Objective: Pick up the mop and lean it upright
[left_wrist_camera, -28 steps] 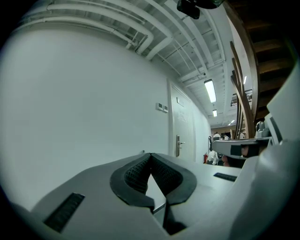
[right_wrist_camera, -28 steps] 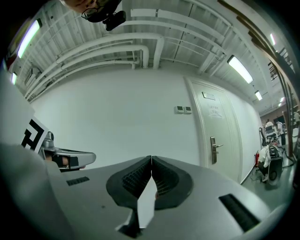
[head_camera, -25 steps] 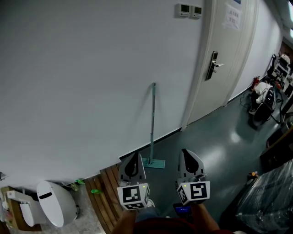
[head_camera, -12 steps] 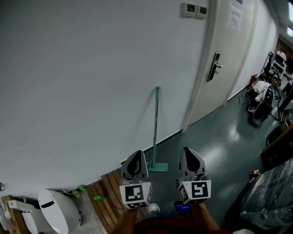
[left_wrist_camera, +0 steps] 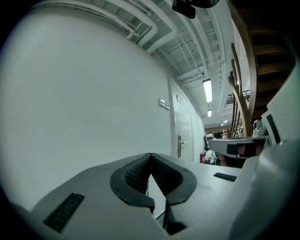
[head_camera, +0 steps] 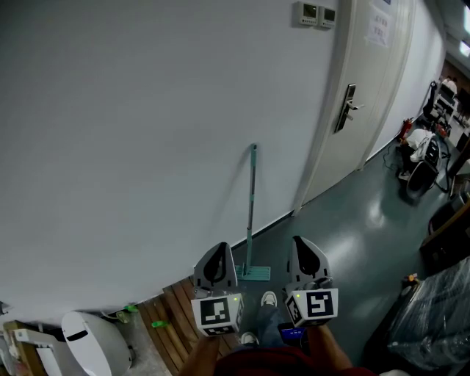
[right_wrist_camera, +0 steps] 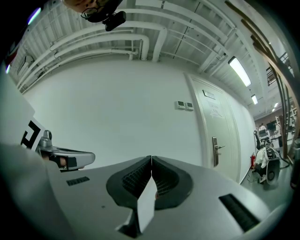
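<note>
The mop (head_camera: 251,209) has a teal handle and a flat teal head (head_camera: 254,273). It stands upright on the floor with its handle leaning against the white wall (head_camera: 147,147). My left gripper (head_camera: 220,247) and right gripper (head_camera: 298,241) are held side by side just short of the mop head, apart from it. Both are shut and hold nothing. In the left gripper view the left gripper (left_wrist_camera: 150,155) has its black pads closed together, pointing at the wall. In the right gripper view the right gripper (right_wrist_camera: 151,159) is closed the same way.
A white door (head_camera: 367,81) with a metal handle (head_camera: 348,106) is right of the mop, with two wall controllers (head_camera: 316,13) above. Wooden slats (head_camera: 176,316) and a white bin (head_camera: 92,341) lie at lower left. Chairs and gear (head_camera: 422,154) crowd the far right. A shoe (head_camera: 269,299) shows between the grippers.
The view has shifted: the white bin slid toward the lower left corner and a shoe came into view. The mop keeps leaning on the wall. Both grippers stay shut.
</note>
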A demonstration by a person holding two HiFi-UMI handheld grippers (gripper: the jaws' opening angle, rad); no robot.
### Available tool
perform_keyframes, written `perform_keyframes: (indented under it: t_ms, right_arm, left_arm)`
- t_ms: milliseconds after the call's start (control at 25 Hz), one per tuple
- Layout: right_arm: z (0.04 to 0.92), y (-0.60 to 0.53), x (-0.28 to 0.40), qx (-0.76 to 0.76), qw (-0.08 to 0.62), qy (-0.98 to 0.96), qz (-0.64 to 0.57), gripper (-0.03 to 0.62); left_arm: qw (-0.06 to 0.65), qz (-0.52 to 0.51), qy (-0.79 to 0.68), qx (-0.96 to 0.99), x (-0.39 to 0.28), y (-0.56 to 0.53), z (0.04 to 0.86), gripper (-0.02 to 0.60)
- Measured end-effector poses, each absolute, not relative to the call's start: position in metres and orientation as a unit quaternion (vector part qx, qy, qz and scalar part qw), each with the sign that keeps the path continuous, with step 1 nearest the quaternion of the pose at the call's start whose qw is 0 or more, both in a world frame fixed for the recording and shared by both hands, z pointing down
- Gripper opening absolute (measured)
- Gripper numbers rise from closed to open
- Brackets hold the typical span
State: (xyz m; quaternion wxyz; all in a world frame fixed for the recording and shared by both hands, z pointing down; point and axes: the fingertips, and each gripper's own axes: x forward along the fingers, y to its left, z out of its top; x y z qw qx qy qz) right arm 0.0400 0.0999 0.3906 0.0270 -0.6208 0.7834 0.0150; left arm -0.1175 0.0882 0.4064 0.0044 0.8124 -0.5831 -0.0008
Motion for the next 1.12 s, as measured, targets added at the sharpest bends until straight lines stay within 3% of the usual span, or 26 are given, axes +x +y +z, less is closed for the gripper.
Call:
perform_keyframes:
  t_ms: [1120]
  right_arm:
    - [0.388,-0.122,0.111,-0.583,0.062,0.810,-0.023,0.018]
  left_arm:
    - [-0.007,0.019,-0.600,0.800,-0.034,-0.117,0.387,0.014]
